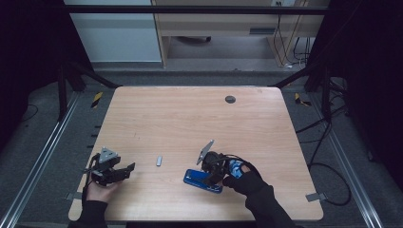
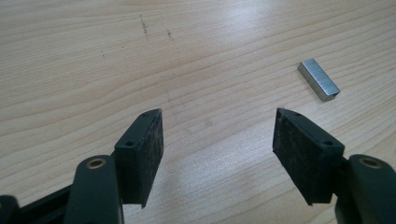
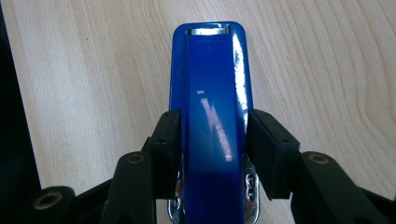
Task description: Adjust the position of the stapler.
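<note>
Black right tongs (image 3: 212,140) clamp the glossy blue metal stapler (image 3: 212,93) by its sides, flat on the pale wooden worktop (image 1: 190,118) near the front edge. Left tongs (image 2: 217,140) gape wide and empty just short of the small silver staple strip (image 2: 319,79). Loading looks underway; next, pinch that strip squarely.

No legible text anywhere. A faint embossed mark, perhaps a brand, sits at twelve o'clock on the blue stapler (image 3: 212,121) between my right jaws, too blurred to read.
</note>
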A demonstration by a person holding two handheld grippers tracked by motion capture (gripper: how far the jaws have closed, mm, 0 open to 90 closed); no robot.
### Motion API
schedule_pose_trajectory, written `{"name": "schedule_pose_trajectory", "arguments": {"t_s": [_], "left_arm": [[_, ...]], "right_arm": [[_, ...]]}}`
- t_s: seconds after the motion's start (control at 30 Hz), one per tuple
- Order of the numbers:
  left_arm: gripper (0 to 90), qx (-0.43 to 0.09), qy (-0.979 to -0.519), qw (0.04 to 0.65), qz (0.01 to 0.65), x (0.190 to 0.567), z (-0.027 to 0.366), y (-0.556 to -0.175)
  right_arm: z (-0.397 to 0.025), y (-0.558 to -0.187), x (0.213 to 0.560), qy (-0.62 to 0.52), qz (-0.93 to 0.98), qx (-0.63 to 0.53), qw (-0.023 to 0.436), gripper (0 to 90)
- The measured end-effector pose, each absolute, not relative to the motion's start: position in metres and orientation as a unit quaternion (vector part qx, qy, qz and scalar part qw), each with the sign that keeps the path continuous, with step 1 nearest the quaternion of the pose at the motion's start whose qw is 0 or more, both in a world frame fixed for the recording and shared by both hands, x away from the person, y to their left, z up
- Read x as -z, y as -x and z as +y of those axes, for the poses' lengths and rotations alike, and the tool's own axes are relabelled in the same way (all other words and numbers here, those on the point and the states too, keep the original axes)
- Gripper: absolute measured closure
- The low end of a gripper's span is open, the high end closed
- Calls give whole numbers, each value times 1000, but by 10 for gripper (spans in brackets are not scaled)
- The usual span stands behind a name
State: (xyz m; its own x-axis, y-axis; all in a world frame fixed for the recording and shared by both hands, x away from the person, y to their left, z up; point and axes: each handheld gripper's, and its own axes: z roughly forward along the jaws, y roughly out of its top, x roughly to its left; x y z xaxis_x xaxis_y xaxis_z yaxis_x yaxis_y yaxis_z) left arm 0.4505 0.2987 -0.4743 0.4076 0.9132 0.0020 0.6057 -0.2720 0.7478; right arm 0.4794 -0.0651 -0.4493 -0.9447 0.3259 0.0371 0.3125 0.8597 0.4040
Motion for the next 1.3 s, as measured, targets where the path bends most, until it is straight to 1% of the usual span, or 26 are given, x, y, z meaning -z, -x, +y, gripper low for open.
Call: {"name": "schedule_pose_trajectory", "arguments": {"t_s": [0.2, 0.23, 0.37, 0.4, 0.8, 0.9, 1.1, 1.3], "left_arm": [[337, -222, -771, 338, 493, 475, 299, -451], [337, -222, -771, 338, 492, 475, 299, -451], [339, -222, -771, 339, 492, 475, 299, -451], [339, -221, -771, 339, 492, 475, 299, -451], [341, -222, -771, 339, 492, 474, 299, -451], [341, -222, -770, 340, 493, 475, 299, -451], [342, -221, -769, 342, 493, 475, 299, -452], [345, -220, -770, 343, 490, 474, 299, -451]], "right_arm": [[-66, -481, 455, -165, 965, -202, 12, 608], [-66, -481, 456, -163, 965, -205, 7, 636], [-65, -480, 455, -161, 966, -202, 8, 644], [-65, -479, 455, -154, 967, -204, 15, 649], [-64, -477, 453, -133, 971, -197, 30, 660], [-63, -476, 452, -118, 973, -192, 42, 660], [-63, -474, 452, -93, 975, -201, 25, 659], [-62, -472, 450, -70, 976, -205, 19, 659]]}}
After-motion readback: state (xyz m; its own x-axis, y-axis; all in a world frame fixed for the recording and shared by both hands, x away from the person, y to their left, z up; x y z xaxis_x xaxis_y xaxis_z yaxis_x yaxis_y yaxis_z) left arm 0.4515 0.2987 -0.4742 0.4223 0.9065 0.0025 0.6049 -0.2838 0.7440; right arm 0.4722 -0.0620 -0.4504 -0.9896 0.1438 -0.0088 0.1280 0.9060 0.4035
